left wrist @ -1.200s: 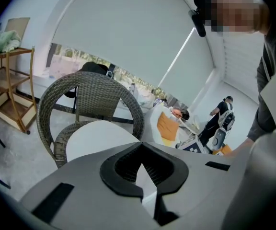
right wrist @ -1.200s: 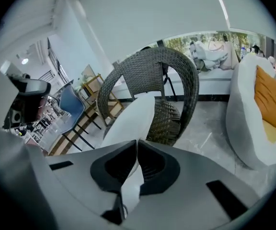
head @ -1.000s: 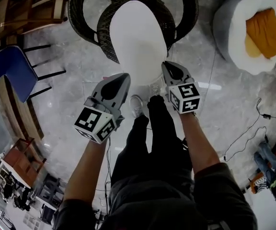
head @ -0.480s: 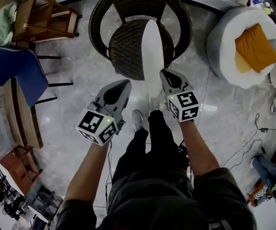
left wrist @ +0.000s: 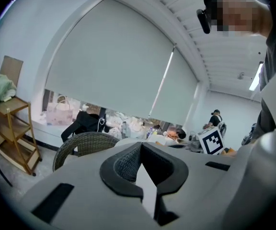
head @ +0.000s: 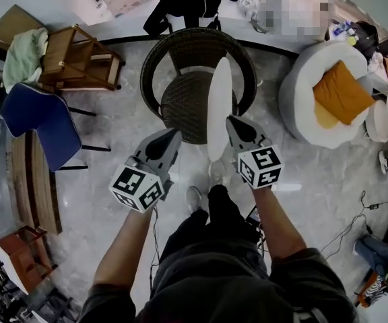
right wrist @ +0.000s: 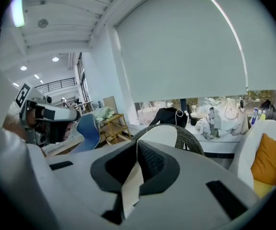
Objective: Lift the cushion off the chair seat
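The white cushion stands on edge, clear of the dark wicker chair, whose seat is bare below it. My right gripper is shut on the cushion's near edge. In the right gripper view pale cloth runs between its pads, and the cushion rises in front of the chair back. My left gripper hangs to the left, a gap apart from the cushion. Its jaws meet at the tip; a pale strip shows behind them.
A blue chair and a wooden shelf rack stand at the left. At the right is a round grey seat with an orange pillow. The person's shoes are just before the chair. Cables lie at the right.
The cushion lay flat on the seat; now it is tipped up on edge and off the seat. Both grippers have risen, the right one carrying the cushion.
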`<state>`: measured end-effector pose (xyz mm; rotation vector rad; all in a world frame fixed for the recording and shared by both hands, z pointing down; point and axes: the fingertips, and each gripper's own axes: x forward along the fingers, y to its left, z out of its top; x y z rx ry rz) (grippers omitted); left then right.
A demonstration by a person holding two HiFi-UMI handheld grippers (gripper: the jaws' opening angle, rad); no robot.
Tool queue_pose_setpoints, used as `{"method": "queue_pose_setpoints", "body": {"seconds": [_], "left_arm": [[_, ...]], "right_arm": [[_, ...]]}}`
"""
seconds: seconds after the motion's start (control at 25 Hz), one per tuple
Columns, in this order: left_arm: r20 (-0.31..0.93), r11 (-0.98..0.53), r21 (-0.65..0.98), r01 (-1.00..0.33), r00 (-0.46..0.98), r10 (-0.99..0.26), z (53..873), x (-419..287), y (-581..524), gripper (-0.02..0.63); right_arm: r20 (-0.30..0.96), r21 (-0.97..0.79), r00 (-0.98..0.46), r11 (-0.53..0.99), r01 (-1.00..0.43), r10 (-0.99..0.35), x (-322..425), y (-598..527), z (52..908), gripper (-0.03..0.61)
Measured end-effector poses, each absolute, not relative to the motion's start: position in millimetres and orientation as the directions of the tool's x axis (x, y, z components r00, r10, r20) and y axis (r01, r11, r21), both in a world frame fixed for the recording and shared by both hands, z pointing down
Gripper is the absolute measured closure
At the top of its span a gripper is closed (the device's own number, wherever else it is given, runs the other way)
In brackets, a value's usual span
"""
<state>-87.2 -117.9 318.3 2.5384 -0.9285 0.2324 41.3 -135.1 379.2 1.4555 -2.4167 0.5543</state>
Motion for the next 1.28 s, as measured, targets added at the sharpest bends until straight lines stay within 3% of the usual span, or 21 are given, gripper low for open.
{"method": "queue_pose_setpoints", "body": {"seconds": [0.72, 1.28], "left_arm": [[0.054, -0.742, 0.18, -0.646, 0.759, -0.648, 138, -121, -128, 0.604], [-0.08, -0.792, 0.066, -0.607, 0.788, -0.611, 48, -112, -116, 0.604]], "right_arm": [[0.091, -0.052, -0.489, 0.486, -0.872, -0.868, 21, -128, 145, 0.56], [-0.028, 0.02, -0.477, 0.477, -0.879, -0.878, 19, -106, 55, 0.56]]}}
